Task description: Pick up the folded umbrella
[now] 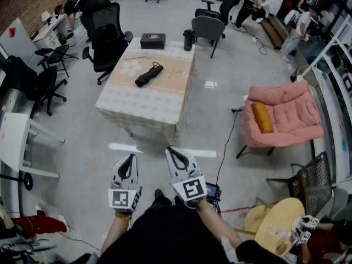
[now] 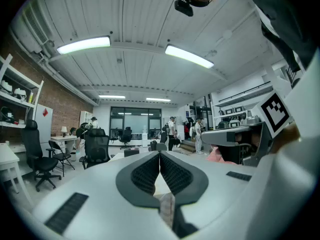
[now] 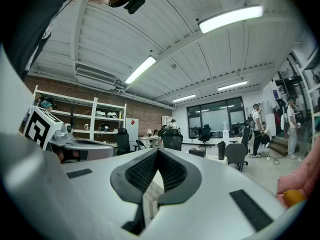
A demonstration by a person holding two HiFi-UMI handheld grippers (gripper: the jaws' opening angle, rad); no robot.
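The folded black umbrella point(image 1: 149, 74) lies slantwise on a table with a patterned cloth point(image 1: 143, 100), far ahead in the head view. Both grippers are held level, well short of the table. My left gripper point(image 1: 131, 157) is shut, its jaw tips touching with nothing between them. My right gripper point(image 1: 170, 149) is also shut and empty. In the left gripper view the left gripper point(image 2: 160, 154) points across the room; the umbrella does not show there. In the right gripper view the right gripper point(image 3: 157, 151) points toward the table's far items.
A black box point(image 1: 152, 40) and a dark flask point(image 1: 188, 39) stand at the table's far end. Black office chairs point(image 1: 107, 40) flank its left side, a grey chair point(image 1: 208, 28) its far right. A pink lounge chair point(image 1: 281, 116) with an orange cushion sits to the right.
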